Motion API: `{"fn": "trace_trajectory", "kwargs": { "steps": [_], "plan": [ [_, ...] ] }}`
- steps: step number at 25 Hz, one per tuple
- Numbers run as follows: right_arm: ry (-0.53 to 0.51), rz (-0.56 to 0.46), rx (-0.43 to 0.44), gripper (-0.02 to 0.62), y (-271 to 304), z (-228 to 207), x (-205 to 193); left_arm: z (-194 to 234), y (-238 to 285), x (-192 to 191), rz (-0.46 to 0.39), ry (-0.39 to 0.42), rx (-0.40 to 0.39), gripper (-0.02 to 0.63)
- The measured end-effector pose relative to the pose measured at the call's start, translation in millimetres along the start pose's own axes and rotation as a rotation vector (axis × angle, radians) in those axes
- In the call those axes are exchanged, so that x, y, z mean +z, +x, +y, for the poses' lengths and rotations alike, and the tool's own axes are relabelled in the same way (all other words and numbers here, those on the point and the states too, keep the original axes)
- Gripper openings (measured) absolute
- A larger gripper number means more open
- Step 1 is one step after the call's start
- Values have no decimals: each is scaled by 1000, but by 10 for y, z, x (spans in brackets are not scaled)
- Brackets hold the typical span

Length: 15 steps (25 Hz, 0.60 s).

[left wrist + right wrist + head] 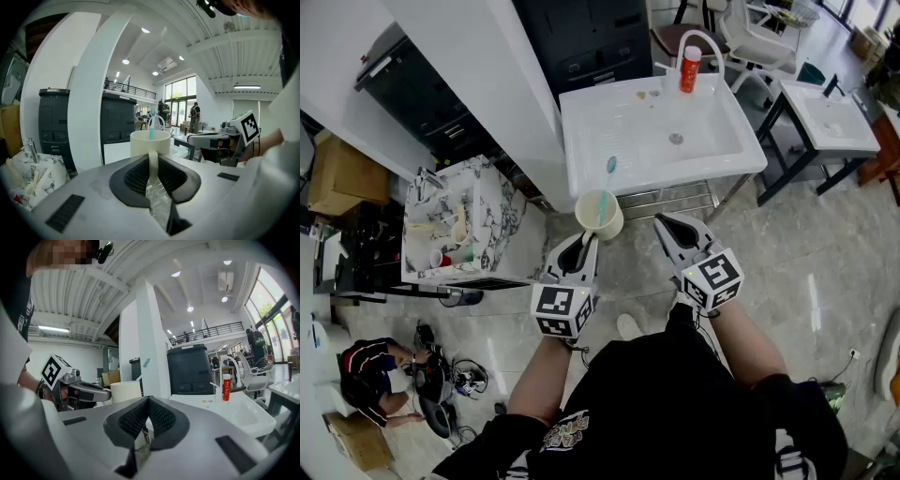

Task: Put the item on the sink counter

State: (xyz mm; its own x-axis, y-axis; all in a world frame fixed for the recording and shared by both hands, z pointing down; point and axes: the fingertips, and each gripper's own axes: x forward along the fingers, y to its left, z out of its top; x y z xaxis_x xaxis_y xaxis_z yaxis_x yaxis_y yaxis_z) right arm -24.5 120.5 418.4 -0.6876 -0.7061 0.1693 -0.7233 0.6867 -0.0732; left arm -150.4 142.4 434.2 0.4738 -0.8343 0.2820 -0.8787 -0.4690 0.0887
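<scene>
Two tongs were out front: the left tongs [585, 242] clamped on the handle of the cream mug [599, 214], a teal toothbrush [609, 178] standing inside; the right tongs [147, 405] pressed together on nothing. The mug hung just short of the sink bench [581, 122]. It probably wanted carrying upright toward 12 o'clock, onto the flat rim, well apart from the red bottle [689, 70] at 1 o'clock.

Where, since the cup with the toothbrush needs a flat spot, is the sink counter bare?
The sink counter's left ledge and its front and right rims are bare, as is the basin around the drain. Crowded only at the back, where the red bottle, the faucet and small bits sit.
</scene>
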Motion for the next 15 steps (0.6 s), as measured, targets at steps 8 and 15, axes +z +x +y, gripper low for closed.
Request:
{"fn": "trace_trajectory", "kwargs": {
  "steps": [8, 15],
  "plan": [
    [-4, -9, 2, 54, 37, -7, 33, 31, 18, 48, -8, -1, 2, 44],
    [-24, -9, 2, 54, 79, 43, 72, 77, -9, 68, -17, -4, 3, 44]
  ]
}}
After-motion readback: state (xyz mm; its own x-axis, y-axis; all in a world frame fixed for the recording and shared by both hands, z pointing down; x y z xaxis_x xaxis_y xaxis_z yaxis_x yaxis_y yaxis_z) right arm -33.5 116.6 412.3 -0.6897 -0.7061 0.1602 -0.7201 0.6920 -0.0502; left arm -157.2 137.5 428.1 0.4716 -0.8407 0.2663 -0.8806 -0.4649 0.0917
